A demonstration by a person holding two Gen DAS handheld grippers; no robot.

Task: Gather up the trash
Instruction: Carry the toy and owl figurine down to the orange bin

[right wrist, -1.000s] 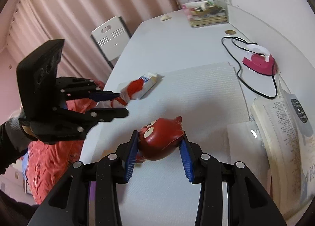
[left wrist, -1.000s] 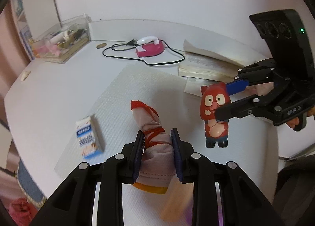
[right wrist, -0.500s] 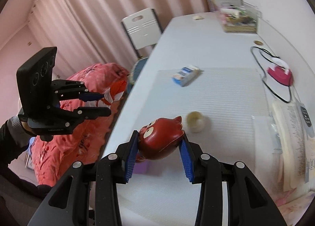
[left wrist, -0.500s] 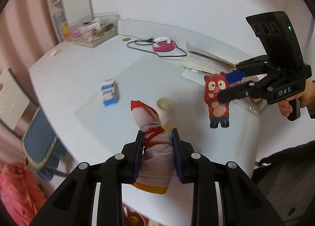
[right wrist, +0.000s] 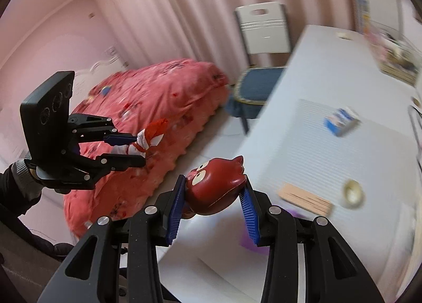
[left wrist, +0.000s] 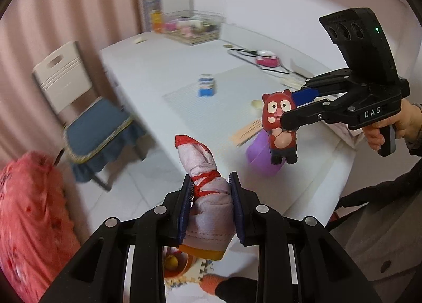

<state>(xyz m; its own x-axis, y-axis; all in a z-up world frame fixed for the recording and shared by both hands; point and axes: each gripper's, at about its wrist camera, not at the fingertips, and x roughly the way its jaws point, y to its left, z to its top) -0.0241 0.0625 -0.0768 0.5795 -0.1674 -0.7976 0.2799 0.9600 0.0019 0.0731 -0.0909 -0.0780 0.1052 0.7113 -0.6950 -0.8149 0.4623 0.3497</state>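
Note:
My left gripper (left wrist: pixel 210 184) is shut on a pale cloth bundle tied with red string (left wrist: pixel 205 184), held in the air off the table's near-left edge; it also shows in the right wrist view (right wrist: pixel 143 142). My right gripper (right wrist: pixel 213 189) is shut on a red owl-like toy figure (right wrist: pixel 215 189), which shows in the left wrist view (left wrist: pixel 281 128) above the table's front edge. A blue-white small box (left wrist: pixel 207 86), a round pale lid (right wrist: pixel 352 192), a flat wooden piece (right wrist: pixel 304 198) and a purple object (left wrist: pixel 259 154) lie on the white table (left wrist: pixel 163 65).
A chair with a blue cushion (left wrist: pixel 97 128) stands left of the table. A bed with a red cover (right wrist: pixel 158 107) lies further left. A pink iron with cord (left wrist: pixel 266 58), books and a clear storage box (left wrist: pixel 193 29) sit at the table's far side. Floor items lie below (left wrist: pixel 174 263).
Both grippers have pulled back and away from the table with their objects still held. The views have swung left, now showing the chair, floor and bed.

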